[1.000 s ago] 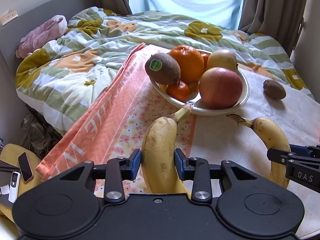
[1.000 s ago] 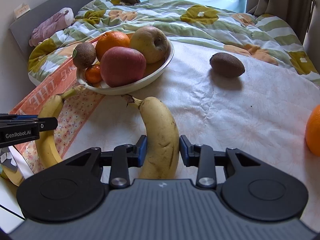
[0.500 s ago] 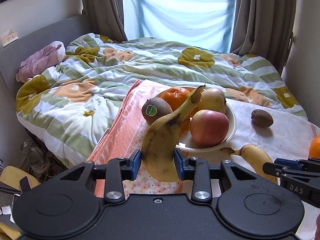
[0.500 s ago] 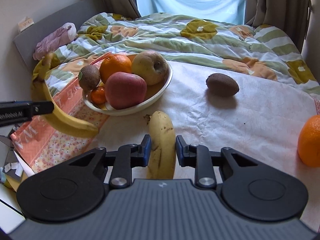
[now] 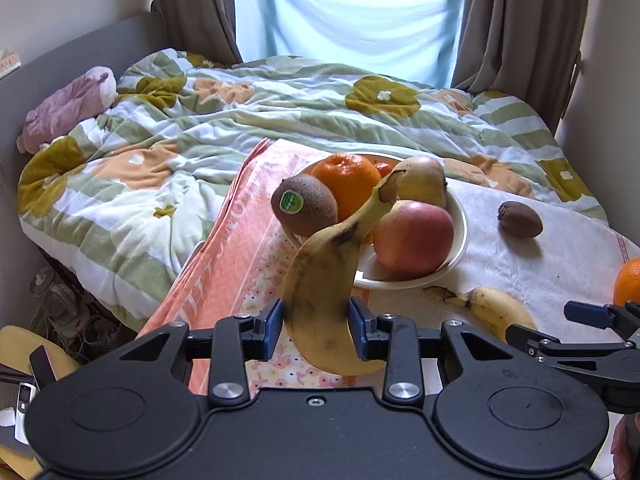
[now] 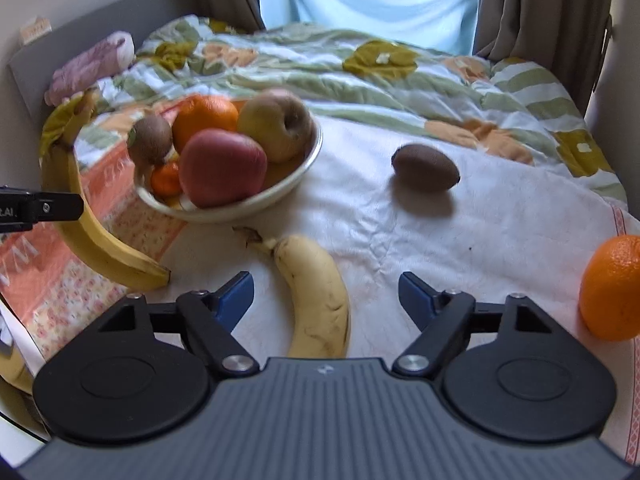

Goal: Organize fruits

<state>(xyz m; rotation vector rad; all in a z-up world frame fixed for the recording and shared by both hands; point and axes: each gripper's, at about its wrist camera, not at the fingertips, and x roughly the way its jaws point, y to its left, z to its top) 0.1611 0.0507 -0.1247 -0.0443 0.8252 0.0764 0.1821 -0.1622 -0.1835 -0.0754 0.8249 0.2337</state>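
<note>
Gripping: left claw (image 5: 316,330) is pinched on a banana (image 5: 324,292), lifted clear of the cloth, in front of the bowl (image 5: 460,236).
Held banana axis: long axis steeply tilted — stem end up and away toward the bowl, blunt end down near the camera.
Right claw (image 6: 326,300): jaws opening, spread wide, pads clear of the second banana (image 6: 320,300) that lies between them.
Second banana axis: flat on the white cloth (image 6: 480,232), stem pointing away-left toward the bowl, body curving back toward the camera.
Bananas: two — one held, one lying.
Kiwis: two — one in the bowl (image 5: 304,205), one loose on the cloth (image 6: 425,167), well apart from the bowl.
Large oranges: two — one in the bowl (image 5: 347,178), one loose at the right edge (image 6: 612,288).
Apples in bowl: two, one red (image 5: 414,236), one yellowish (image 6: 276,126).
Small orange fruit: one visible low in the bowl (image 6: 165,178).
</note>
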